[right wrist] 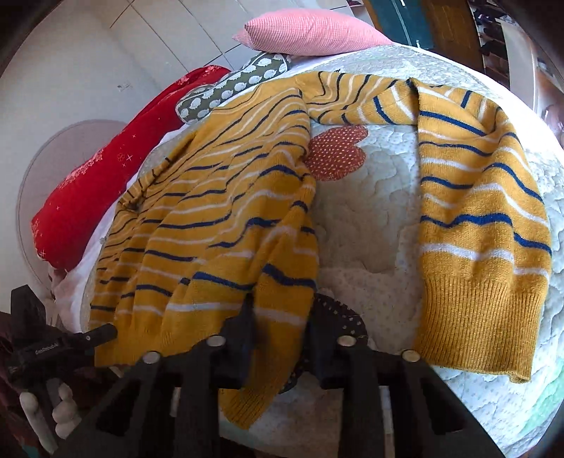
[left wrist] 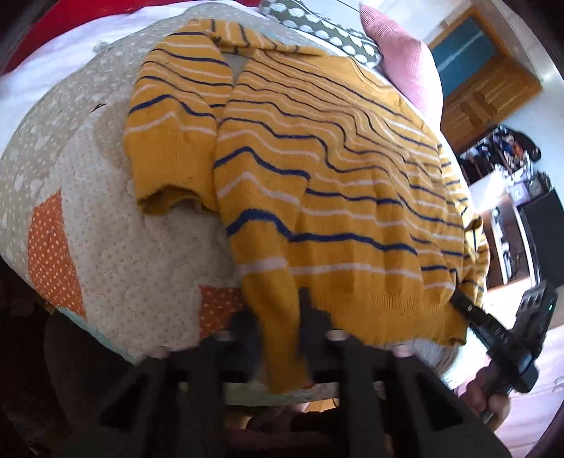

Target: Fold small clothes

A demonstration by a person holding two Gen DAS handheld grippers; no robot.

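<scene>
A mustard sweater with blue and white stripes lies spread on a quilted bed cover. My left gripper is shut on one corner of its bottom hem, and cloth hangs down between the fingers. The right gripper shows at the far hem corner. In the right wrist view, my right gripper is shut on the sweater at its hem. One sleeve lies stretched out to the right on the quilt. The left gripper touches the hem at the left, with a hand holding it.
A pink pillow, a green sheep-print cushion and a red cushion lie along the head of the bed. A wooden cabinet and cluttered shelves stand beyond the bed's right side.
</scene>
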